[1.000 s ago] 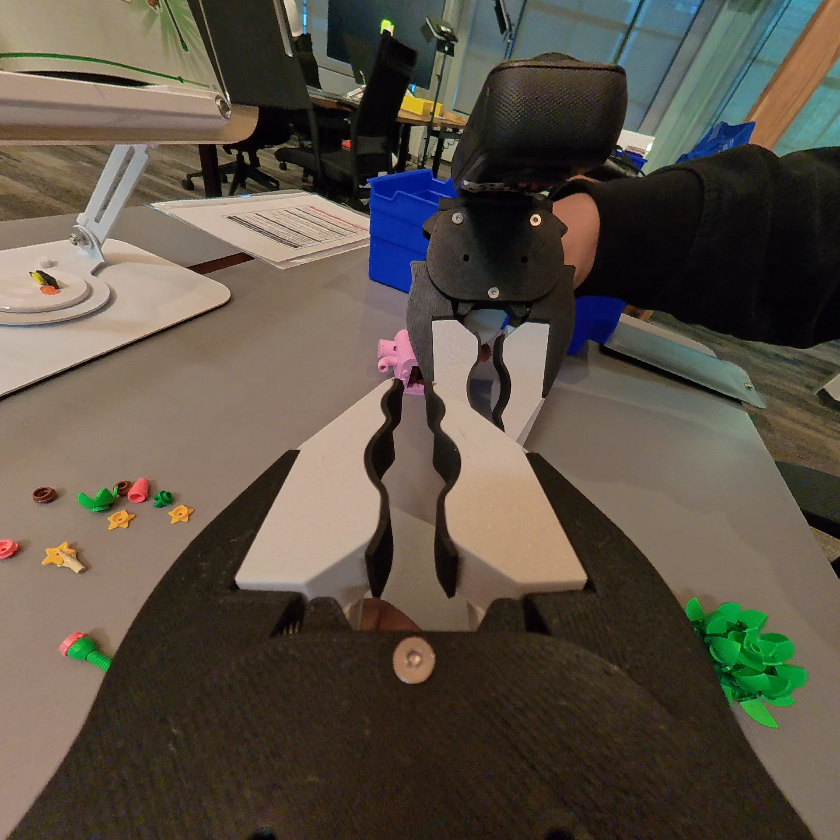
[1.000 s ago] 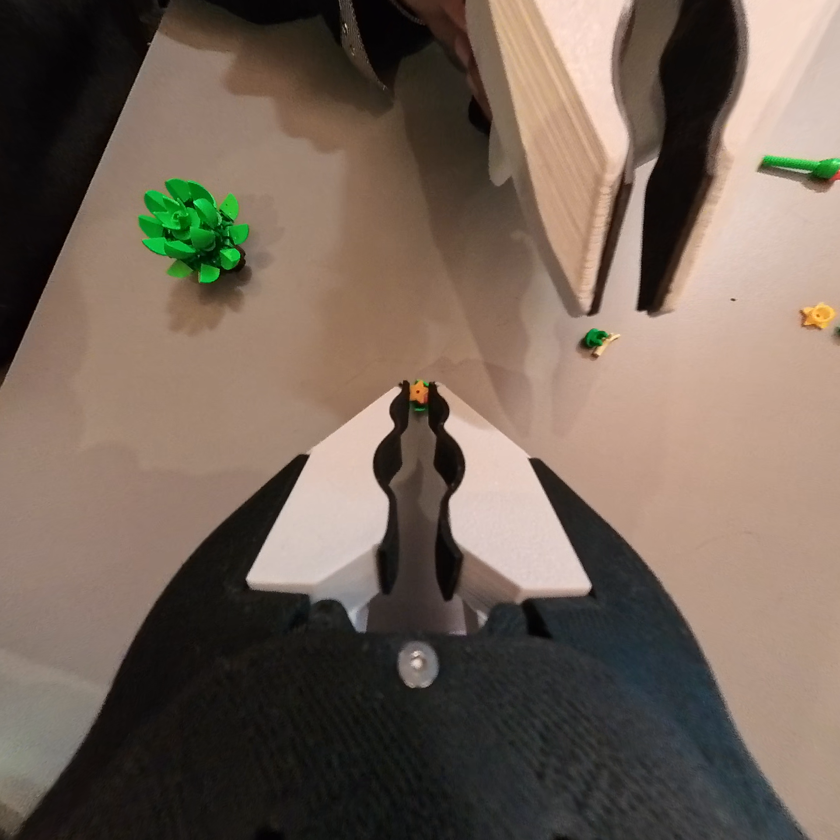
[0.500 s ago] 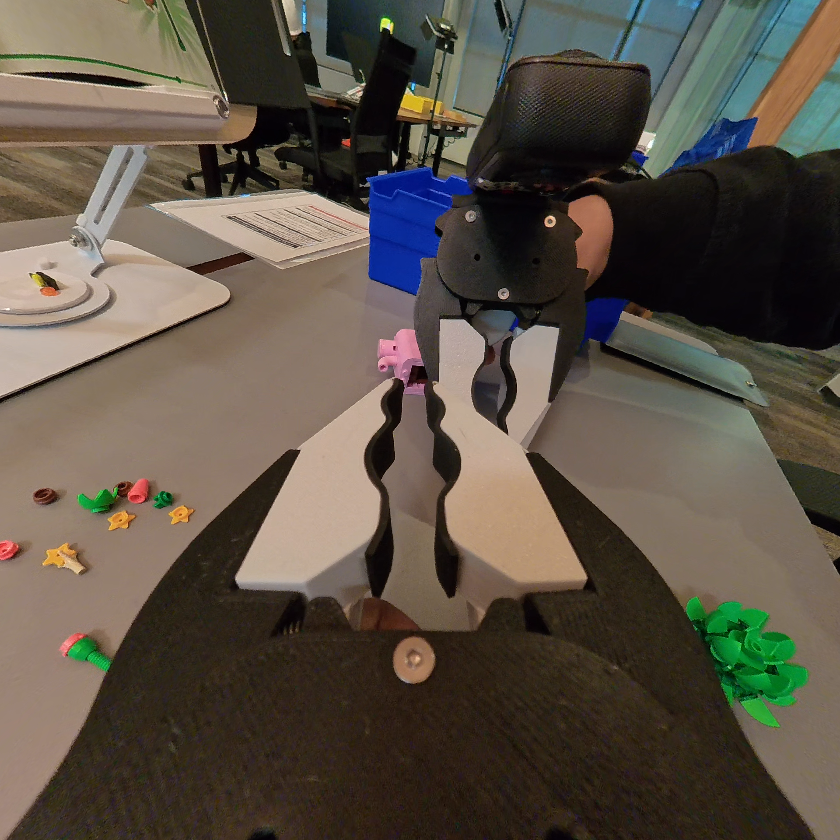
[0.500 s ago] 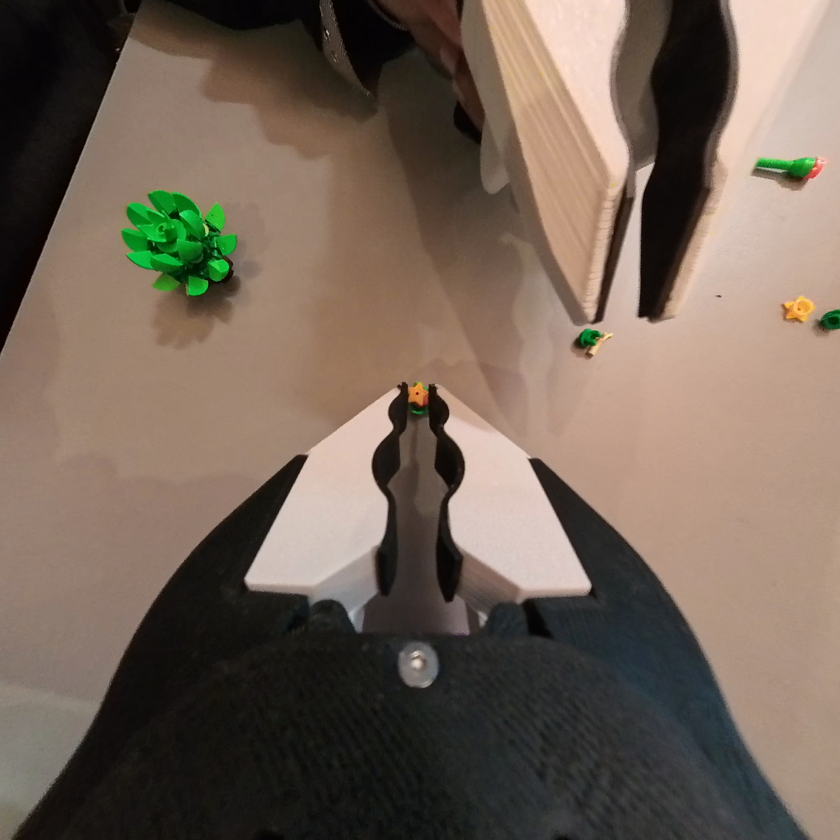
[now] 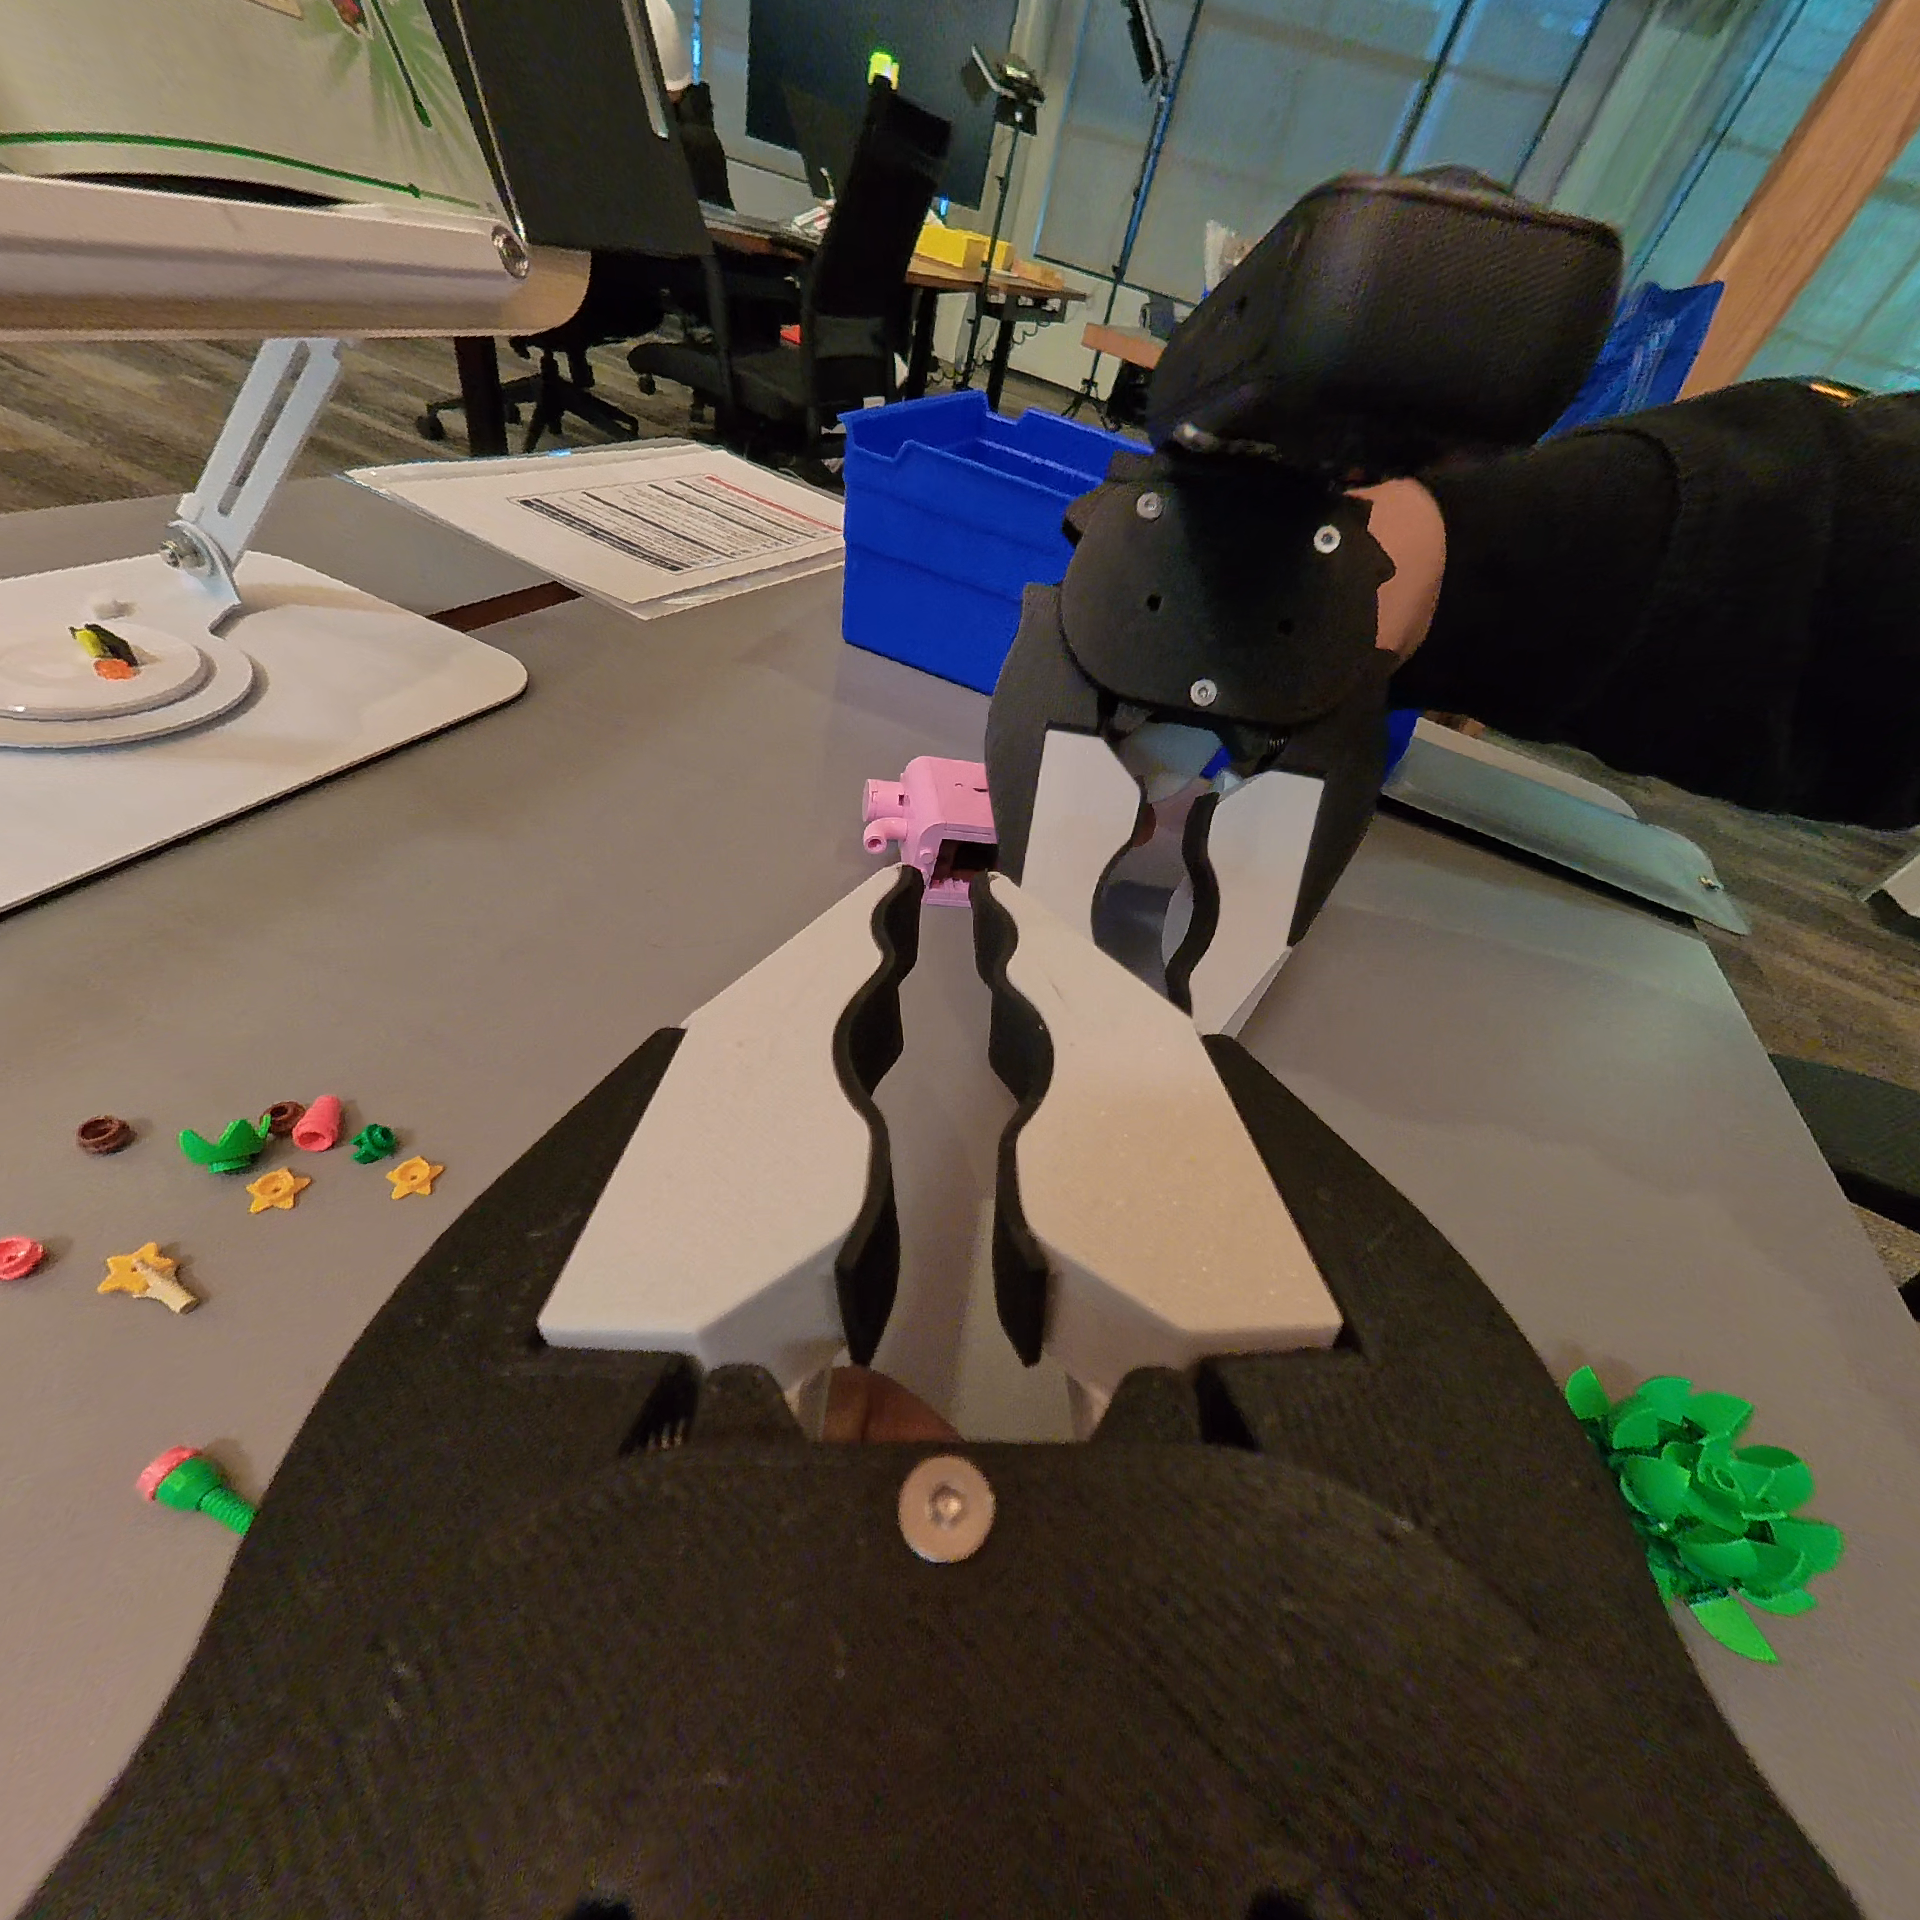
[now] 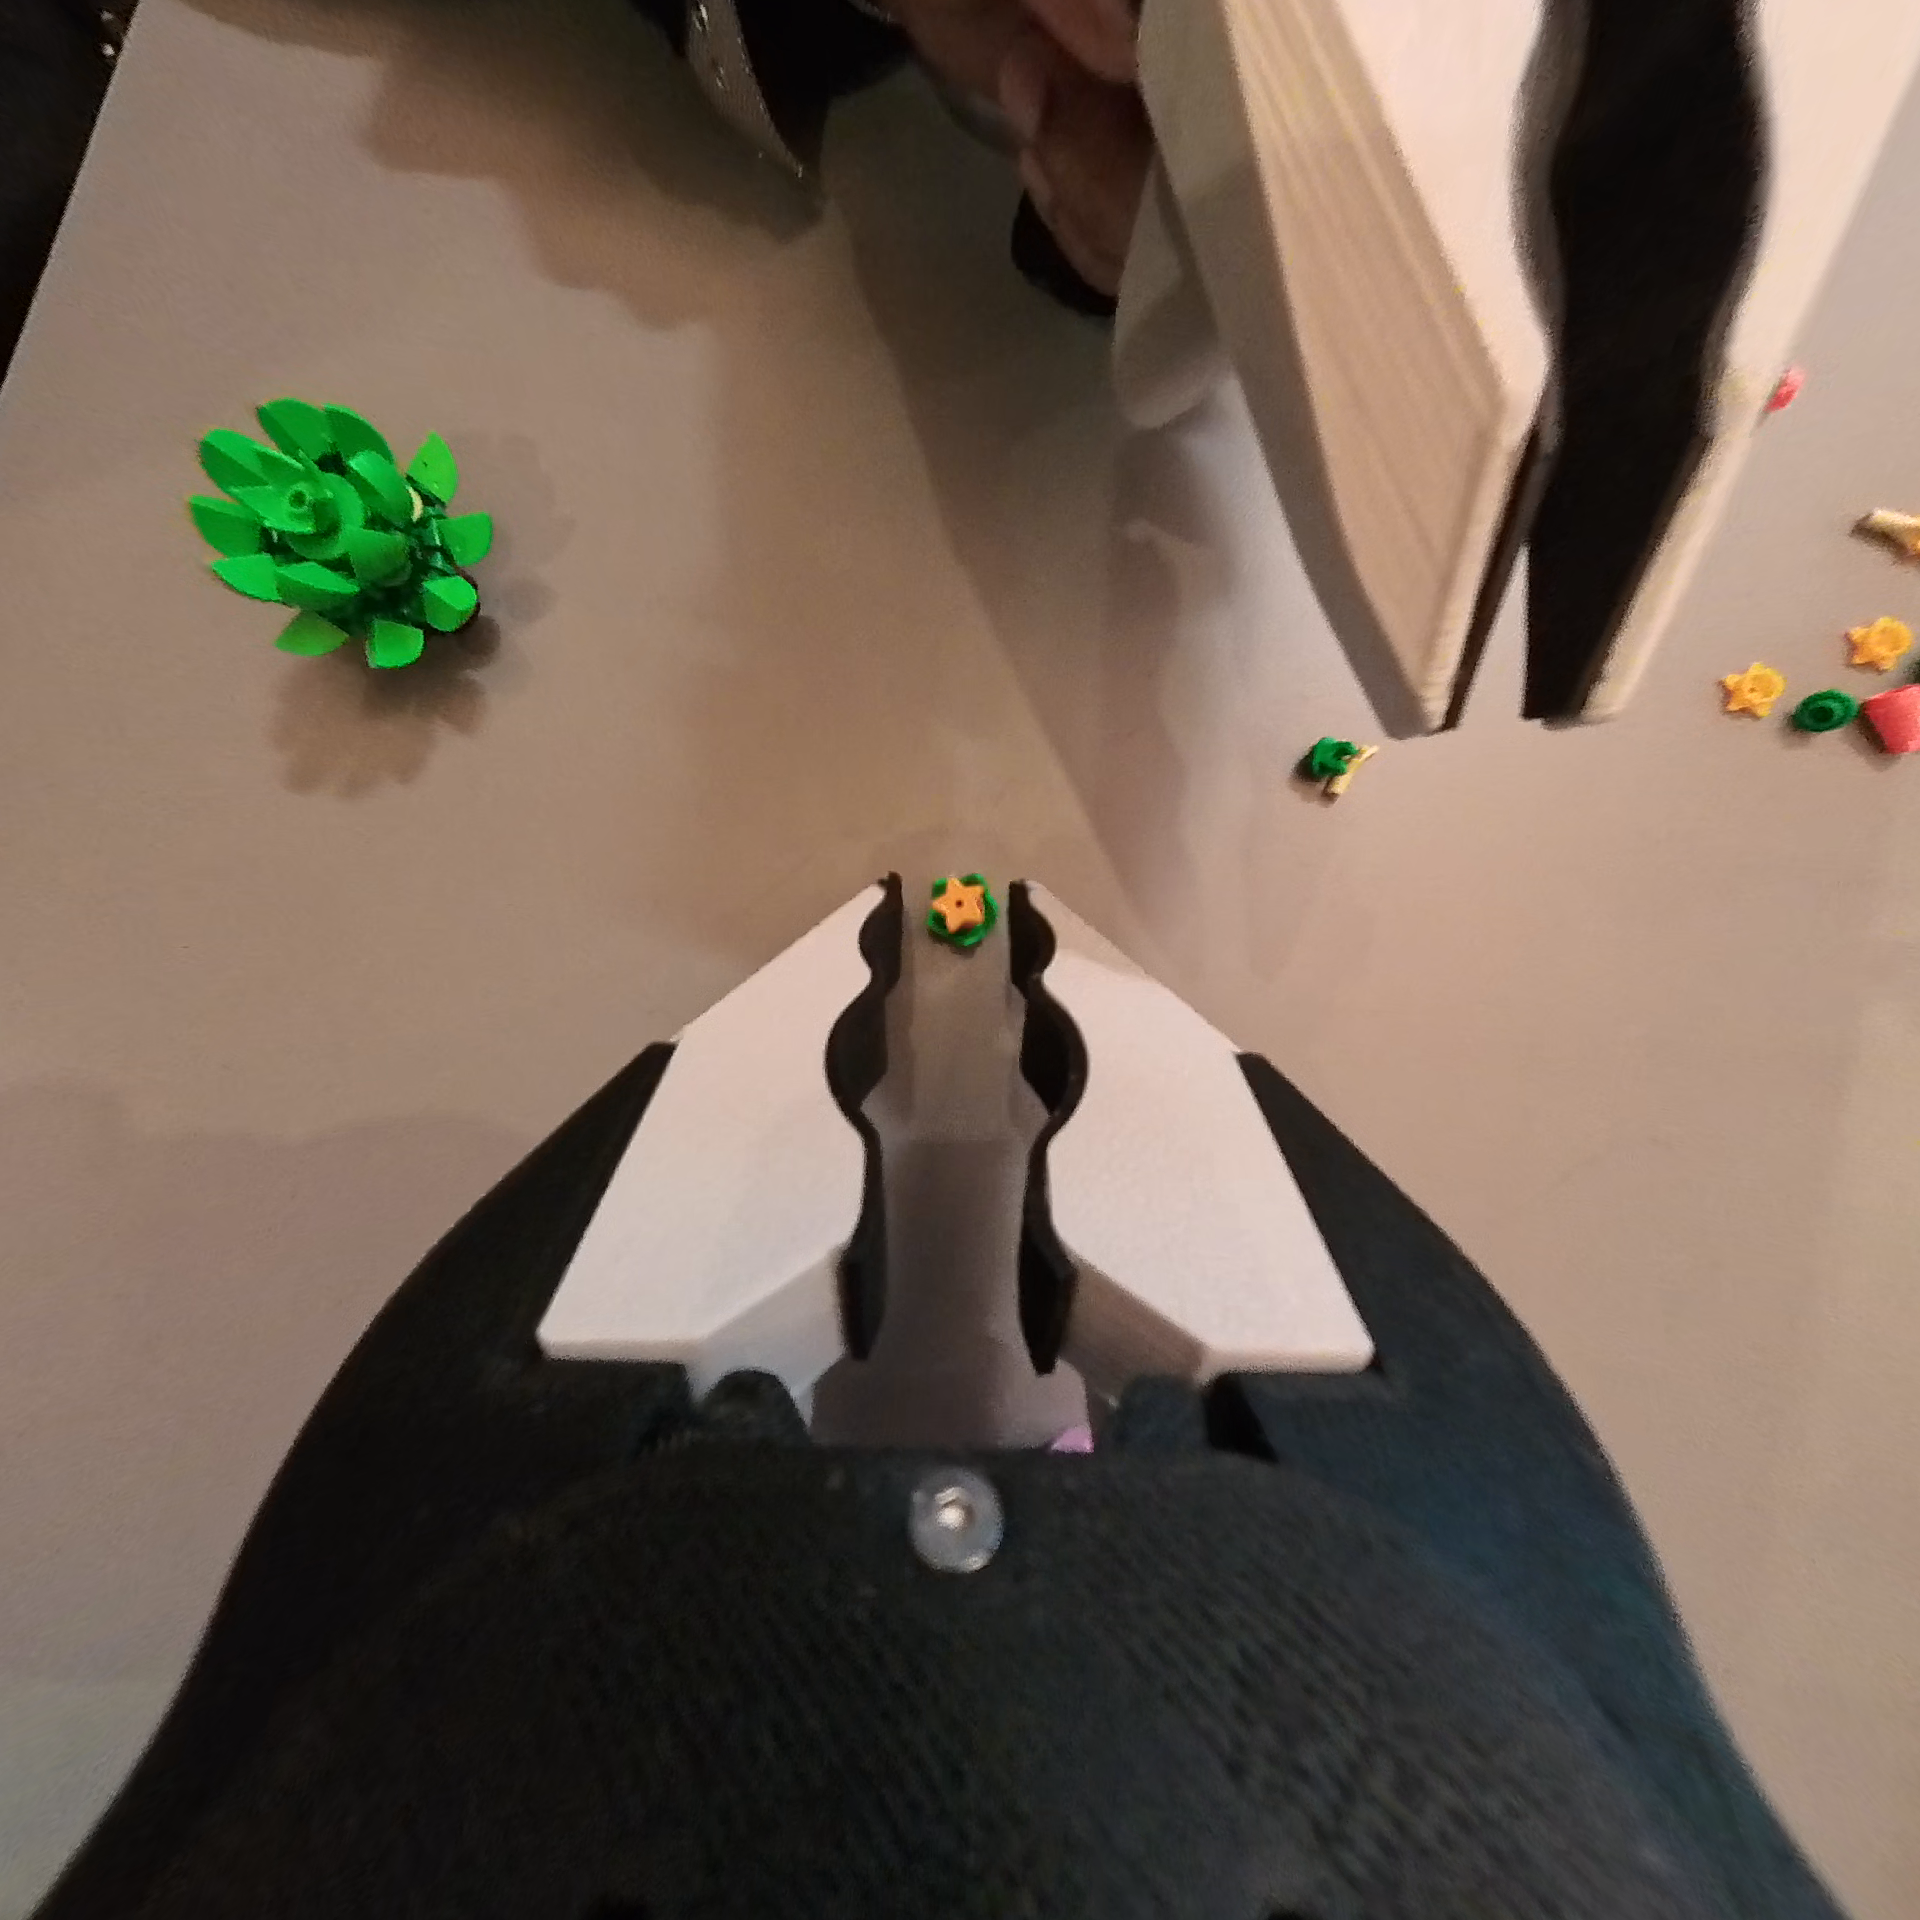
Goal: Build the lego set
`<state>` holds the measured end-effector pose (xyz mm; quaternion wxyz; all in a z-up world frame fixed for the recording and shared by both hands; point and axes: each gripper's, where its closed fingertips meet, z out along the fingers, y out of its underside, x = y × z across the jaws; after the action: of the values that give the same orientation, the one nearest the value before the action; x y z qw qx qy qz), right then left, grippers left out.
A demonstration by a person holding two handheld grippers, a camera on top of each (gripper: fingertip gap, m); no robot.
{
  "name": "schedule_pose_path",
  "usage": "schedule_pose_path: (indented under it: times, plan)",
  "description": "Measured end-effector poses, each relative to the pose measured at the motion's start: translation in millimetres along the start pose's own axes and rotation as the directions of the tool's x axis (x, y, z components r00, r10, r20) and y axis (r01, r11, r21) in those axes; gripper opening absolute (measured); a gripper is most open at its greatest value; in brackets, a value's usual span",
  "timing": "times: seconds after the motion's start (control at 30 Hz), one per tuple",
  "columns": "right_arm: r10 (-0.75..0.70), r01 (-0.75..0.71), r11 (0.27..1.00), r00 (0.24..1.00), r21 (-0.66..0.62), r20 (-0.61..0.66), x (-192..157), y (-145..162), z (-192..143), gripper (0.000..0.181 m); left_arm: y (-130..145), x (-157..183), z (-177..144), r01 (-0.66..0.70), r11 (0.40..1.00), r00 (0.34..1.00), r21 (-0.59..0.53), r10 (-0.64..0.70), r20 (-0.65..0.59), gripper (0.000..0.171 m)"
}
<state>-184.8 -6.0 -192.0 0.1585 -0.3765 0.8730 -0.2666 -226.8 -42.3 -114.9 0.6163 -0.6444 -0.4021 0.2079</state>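
Note:
In the right wrist view my right gripper (image 6: 954, 888) points down at the grey table (image 6: 623, 935). Its jaws are open, and a small orange star flower on a green base (image 6: 961, 909) lies between the tips, free on both sides. In the left wrist view this gripper (image 5: 1184, 966) hangs tips-down just right of a pink lego piece (image 5: 930, 805). My left gripper (image 5: 945, 883) is slightly open and empty, its tips just short of the pink piece. It also shows in the right wrist view (image 6: 1496, 712), above the table. A green leafy plant build (image 6: 332, 535) lies apart; it also shows in the left wrist view (image 5: 1704, 1496).
Loose small pieces (image 5: 281, 1143) lie at the left, with a green stem with a red top (image 5: 192, 1481) nearer. A green and tan piece (image 6: 1330, 764) lies near the left gripper. A blue bin (image 5: 956, 540), a paper sheet (image 5: 665, 520) and a white stand base (image 5: 312, 675) stand behind. Left tips and right tips are each some 12 centimeters from the pink lego piece (image 5: 930, 805).
My right gripper has opened and let go of the orange star flower, which it pinched before. It has also shifted to the right. My left gripper has stayed put.

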Motion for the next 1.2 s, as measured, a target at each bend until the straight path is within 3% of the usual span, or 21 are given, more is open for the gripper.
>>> schedule_pose_path:
  times: [0.1,0.17,0.23,0.33,0.43,0.53,0.63,0.77,1.0,1.1,1.2]
  plan:
    - [0.001,0.001,0.999,0.999,0.038,-0.044,1,-7,-6,0.02,0,0,0,0.0,1.0,1.0,0.0,0.0,0.001,0.008]
    - [-0.001,0.01,0.996,0.995,0.085,-0.101,2,-15,-12,0.01,0,0,0,0.001,1.0,1.0,0.001,-0.001,0.001,0.008]
    - [0.045,-0.015,0.989,0.979,0.148,-0.197,6,-25,-21,0.0,-1,0,-1,0.002,1.0,1.0,0.003,-0.002,0.001,0.008]
    - [0.144,-0.067,0.96,0.95,0.272,-0.276,-3,-40,-32,0.0,-1,0,-1,0.0,1.0,1.0,0.003,0.0,0.002,0.008]
    - [0.288,-0.144,0.929,0.859,0.341,-0.422,-3,-35,-38,0.003,-1,1,0,-0.004,1.0,1.0,-0.001,0.004,0.001,0.008]
    - [0.434,-0.247,0.887,0.733,0.39,-0.524,-5,-16,-35,0.023,-1,2,1,-0.01,1.0,1.0,-0.003,0.01,0.0,0.008]
    - [0.531,-0.304,0.837,0.65,0.455,-0.543,-8,-2,-27,0.037,1,4,2,-0.016,1.0,1.0,-0.011,0.016,-0.002,0.008]
    - [0.584,-0.353,0.801,0.637,0.483,-0.502,-6,2,-17,0.049,5,4,5,-0.026,0.999,1.0,-0.032,0.026,0.0,0.008]
    - [0.517,-0.378,0.855,0.656,0.354,-0.549,9,7,2,0.04,2,-3,2,0.012,1.0,1.0,-0.005,-0.012,0.015,0.008]
    - [0.511,-0.377,0.859,0.655,0.345,-0.557,11,6,3,0.022,1,-5,1,0.015,1.0,1.0,-0.004,-0.015,0.022,0.009]
    - [0.537,-0.401,0.843,0.66,0.359,-0.526,11,8,3,0.019,2,-5,1,0.012,1.0,1.0,-0.01,-0.011,0.022,0.009]
